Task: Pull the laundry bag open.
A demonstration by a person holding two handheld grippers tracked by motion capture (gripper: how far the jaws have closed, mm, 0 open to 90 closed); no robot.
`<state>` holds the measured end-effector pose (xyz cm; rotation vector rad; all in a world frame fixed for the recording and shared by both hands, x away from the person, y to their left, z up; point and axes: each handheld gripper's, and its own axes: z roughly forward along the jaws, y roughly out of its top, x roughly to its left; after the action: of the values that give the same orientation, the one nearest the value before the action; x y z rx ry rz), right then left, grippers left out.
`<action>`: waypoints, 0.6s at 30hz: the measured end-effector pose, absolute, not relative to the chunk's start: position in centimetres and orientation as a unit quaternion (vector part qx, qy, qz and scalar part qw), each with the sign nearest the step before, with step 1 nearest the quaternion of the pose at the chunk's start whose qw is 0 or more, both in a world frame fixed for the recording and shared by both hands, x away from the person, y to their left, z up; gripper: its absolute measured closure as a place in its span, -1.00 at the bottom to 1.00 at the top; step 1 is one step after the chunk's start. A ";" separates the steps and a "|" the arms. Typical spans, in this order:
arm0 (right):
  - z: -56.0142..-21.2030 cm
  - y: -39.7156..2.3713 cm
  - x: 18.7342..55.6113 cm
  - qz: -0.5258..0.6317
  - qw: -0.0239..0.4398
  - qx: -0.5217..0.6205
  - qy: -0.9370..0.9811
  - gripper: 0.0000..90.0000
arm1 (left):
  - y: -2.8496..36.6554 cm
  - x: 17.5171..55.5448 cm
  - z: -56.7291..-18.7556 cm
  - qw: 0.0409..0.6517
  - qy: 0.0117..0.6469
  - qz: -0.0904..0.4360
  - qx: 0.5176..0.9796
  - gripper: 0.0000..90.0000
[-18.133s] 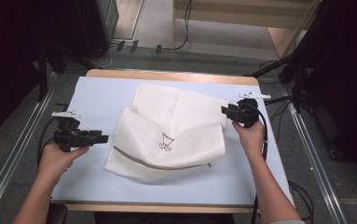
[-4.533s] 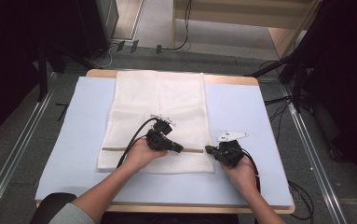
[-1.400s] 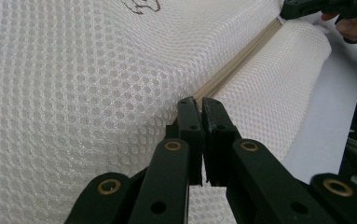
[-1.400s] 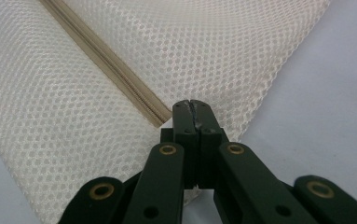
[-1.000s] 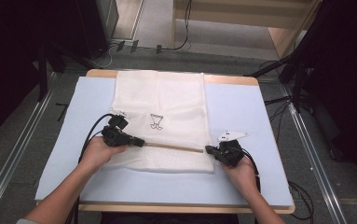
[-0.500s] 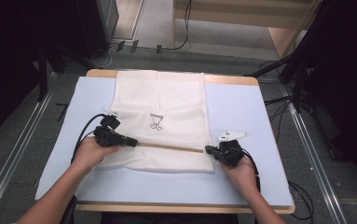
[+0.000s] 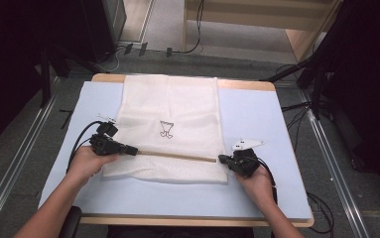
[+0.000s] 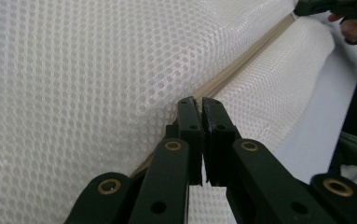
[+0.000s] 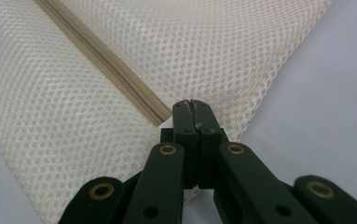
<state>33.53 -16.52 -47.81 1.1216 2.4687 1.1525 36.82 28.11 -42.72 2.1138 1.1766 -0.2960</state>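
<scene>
Jaws of the left gripper (image 7: 130,149) and right gripper (image 7: 223,159) are clenched at opposite ends of the zipper (image 7: 177,155), low in the frame; the mesh bag (image 7: 170,106) is spread flat up the desk (image 7: 257,111).

No readable text, brand or number for you here. Only mark: small black line drawing (image 7: 166,129), outline figure, printed mid-panel on white mesh bag (image 7: 187,104). Too small to read as any letter or word.
</scene>
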 end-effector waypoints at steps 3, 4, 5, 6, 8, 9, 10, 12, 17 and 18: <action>-47.8 -16.5 33.6 0.390 0.096 0.379 0.834 1.00 | 28.6 36.6 -42.9 0.347 0.456 -0.119 0.811 0.97; -47.8 -16.5 33.6 0.390 0.096 0.378 0.834 1.00 | 28.6 36.5 -42.9 0.348 0.457 -0.117 0.811 0.97; -47.8 -16.6 33.6 0.390 0.096 0.378 0.834 1.00 | 28.6 36.5 -42.8 0.348 0.455 -0.117 0.811 0.97; -47.8 -16.6 33.6 0.390 0.096 0.378 0.834 1.00 | 28.6 36.5 -42.7 0.350 0.453 -0.114 0.812 0.97; -47.8 -16.5 33.6 0.391 0.095 0.379 0.833 1.00 | 28.5 36.5 -42.7 0.348 0.453 -0.113 0.813 0.97; -47.8 -16.5 33.6 0.391 0.095 0.379 0.833 1.00 | 28.5 36.4 -42.7 0.345 0.453 -0.108 0.815 0.97; -47.8 -16.6 33.6 0.391 0.095 0.379 0.833 1.00 | 28.6 36.4 -42.7 0.344 0.454 -0.112 0.814 0.97; -47.8 -16.6 33.6 0.392 0.094 0.379 0.833 1.00 | 28.7 36.4 -42.7 0.344 0.455 -0.110 0.814 0.97; -47.8 -16.6 33.6 0.392 0.094 0.379 0.833 1.00 | 28.7 36.4 -42.6 0.347 0.454 -0.113 0.813 0.97; -47.8 -16.6 33.6 0.392 0.094 0.379 0.833 1.00 | 28.8 36.4 -42.6 0.347 0.453 -0.114 0.813 0.97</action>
<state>33.60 -16.58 -47.84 1.1252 2.4707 1.1626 36.42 28.76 -42.63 2.1094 1.1761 -0.2958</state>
